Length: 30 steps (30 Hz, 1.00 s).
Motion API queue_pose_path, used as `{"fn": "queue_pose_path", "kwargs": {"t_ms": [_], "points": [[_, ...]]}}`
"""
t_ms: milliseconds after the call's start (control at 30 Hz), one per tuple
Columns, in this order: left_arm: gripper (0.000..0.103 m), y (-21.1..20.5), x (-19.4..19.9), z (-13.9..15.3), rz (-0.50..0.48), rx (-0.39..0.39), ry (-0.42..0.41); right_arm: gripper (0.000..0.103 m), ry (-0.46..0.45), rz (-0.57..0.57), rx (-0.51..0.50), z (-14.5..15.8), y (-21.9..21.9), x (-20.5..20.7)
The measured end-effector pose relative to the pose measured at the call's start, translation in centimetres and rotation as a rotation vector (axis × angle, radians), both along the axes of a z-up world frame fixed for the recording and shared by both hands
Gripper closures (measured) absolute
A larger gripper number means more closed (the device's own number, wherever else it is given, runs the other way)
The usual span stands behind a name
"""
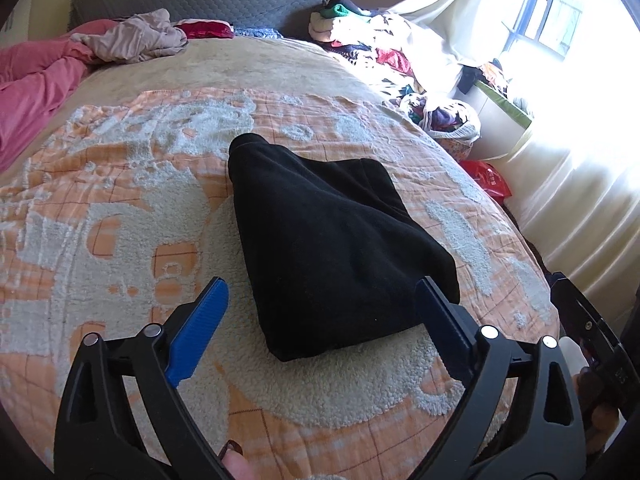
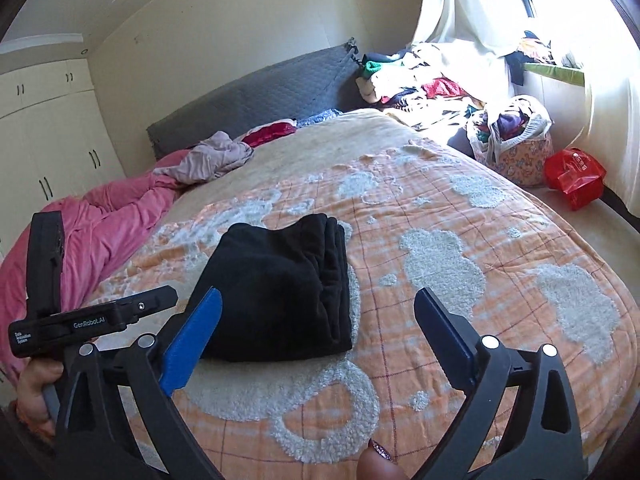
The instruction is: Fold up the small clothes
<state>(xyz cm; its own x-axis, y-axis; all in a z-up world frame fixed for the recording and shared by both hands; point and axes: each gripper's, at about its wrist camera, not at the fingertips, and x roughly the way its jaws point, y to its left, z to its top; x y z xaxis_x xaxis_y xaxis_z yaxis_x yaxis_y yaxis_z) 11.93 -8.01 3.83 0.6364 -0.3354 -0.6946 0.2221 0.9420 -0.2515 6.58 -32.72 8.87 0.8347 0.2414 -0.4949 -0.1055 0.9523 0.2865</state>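
Window point(image 1: 560, 8) blown out by glare, pink duvet point(image 1: 36, 80) cut by left edge (extent unclear)

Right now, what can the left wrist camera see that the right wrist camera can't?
Honestly, very little: the left wrist view just gets closer to the black garment, which sits between the fingers of the open left hand-held gripper. Only the right wrist view shows the white wardrobe doors and the ceiling. Both share the folded black garment on the orange and white bedspread, the pink blanket, the grey headboard, the red bag, the heap of clothes by the window, and each other's hand-held gripper at the edge; the right hand-held gripper is open too.
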Motion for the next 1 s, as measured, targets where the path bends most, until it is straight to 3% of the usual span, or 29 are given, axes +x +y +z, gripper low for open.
{"fn": "queue_pose_path", "kwargs": {"t_ms": [67, 267, 533, 1000], "points": [[0.009, 0.3, -0.7, 0.4, 0.005, 0.000, -0.014, 0.005, -0.015, 0.001, -0.008, 0.5, 0.3, -0.8], [0.009, 1.1, -2.9, 1.5, 0.006, -0.008, -0.048, 0.005, -0.046, 0.003, -0.016, 1.6, 1.0, -2.6], [0.009, 2.1, -5.9, 1.8, 0.015, 0.040, -0.104, 0.005, -0.062, -0.001, -0.061, 1.6, 2.2, -4.7], [0.009, 3.7, -9.2, -2.6, 0.026, 0.078, -0.074, 0.005, -0.015, -0.018, -0.204, -2.6, 4.0, -7.4]]}}
